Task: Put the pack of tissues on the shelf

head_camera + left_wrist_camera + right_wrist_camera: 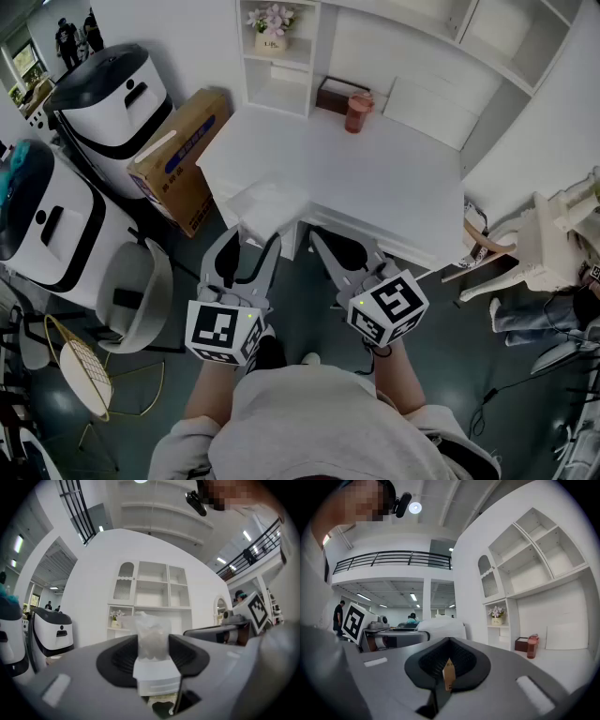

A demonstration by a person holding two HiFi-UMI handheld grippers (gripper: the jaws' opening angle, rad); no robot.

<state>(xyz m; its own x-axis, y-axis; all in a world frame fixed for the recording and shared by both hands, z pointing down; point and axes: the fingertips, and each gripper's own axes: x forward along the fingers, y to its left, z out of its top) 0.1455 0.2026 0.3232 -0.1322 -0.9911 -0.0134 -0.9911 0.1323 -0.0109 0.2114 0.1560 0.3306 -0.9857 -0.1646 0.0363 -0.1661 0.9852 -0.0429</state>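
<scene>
Left gripper view shows it best: the left tool (153, 660) is clamped on the pack of tissues (151, 634). Both dark pads press its sides, and the clear crinkly end of the wrapper sticks up past them. So the pack is in the tool, not on the shelf (278, 89) yet.

The right tool (449, 665) has its jaws together with nothing gripped. There's just a small tan tab (448, 676) poking up at the seam, and it's hard to say what that is.

From the head view, both tools sit side by side low in front of the person, each with its marker cube (223, 333) toward the body. The left one points at the near left corner of the white table (375, 178), and the pack sits right at that corner. From up there it isn't clear whether it's touching the tabletop.

Further out, the white shelf unit stands at the back of the table, well apart from the pack. It has a little pot of pink flowers (271, 28) in an upper cubby. A red bottle (358, 112) stands on the table just beside a dark box (336, 94), near the shelf's foot. Off the table's left side a cardboard box (183, 155) leans on the floor, next to two big white-and-black machines (112, 94).
</scene>
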